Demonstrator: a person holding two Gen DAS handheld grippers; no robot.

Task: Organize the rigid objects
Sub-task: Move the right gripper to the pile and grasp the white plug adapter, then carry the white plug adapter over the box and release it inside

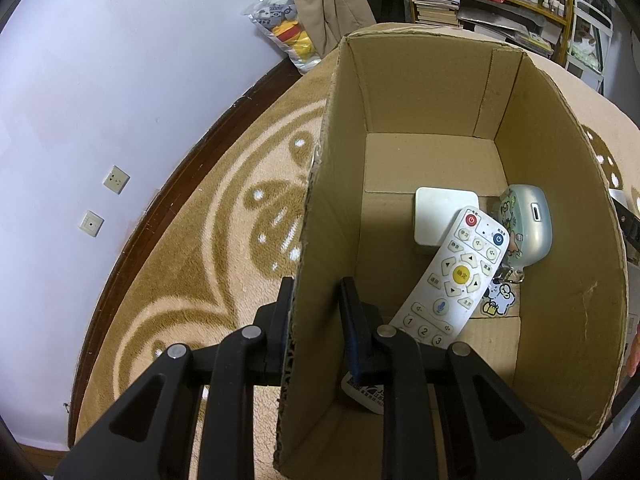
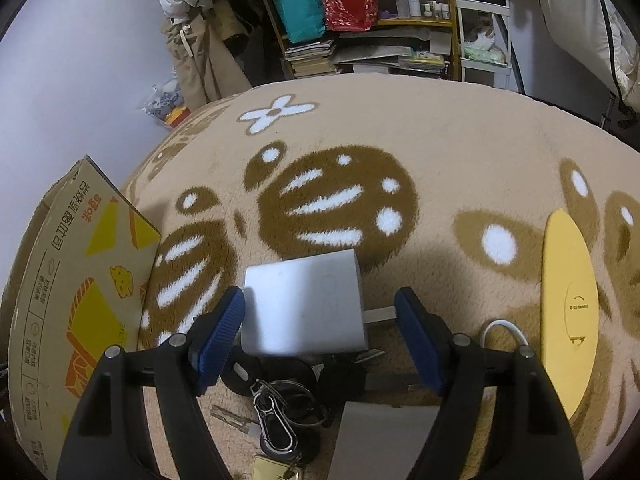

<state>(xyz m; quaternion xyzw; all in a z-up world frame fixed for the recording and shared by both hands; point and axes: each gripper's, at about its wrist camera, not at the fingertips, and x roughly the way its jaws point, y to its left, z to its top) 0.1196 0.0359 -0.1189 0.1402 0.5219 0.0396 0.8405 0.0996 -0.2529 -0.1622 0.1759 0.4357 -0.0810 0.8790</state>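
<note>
In the left wrist view my left gripper (image 1: 318,304) straddles the left wall of an open cardboard box (image 1: 316,240), one finger outside and one inside; the inner finger stands off the wall. Inside the box lie a white remote control (image 1: 456,276), a white square device (image 1: 440,216), a pale earbud case with cartoon charms (image 1: 528,228) and a white tag (image 1: 366,396). In the right wrist view my right gripper (image 2: 320,328) is open around a white power adapter (image 2: 304,304) lying on the carpet. The left pad (image 2: 224,324) touches it.
A bunch of keys with a carabiner (image 2: 280,412), a grey flat box (image 2: 380,440), a white cable (image 2: 500,328) and a yellow disc (image 2: 568,304) lie on the patterned carpet (image 2: 400,140). The box's printed outside (image 2: 72,300) stands at the left. Shelves (image 2: 360,40) stand behind.
</note>
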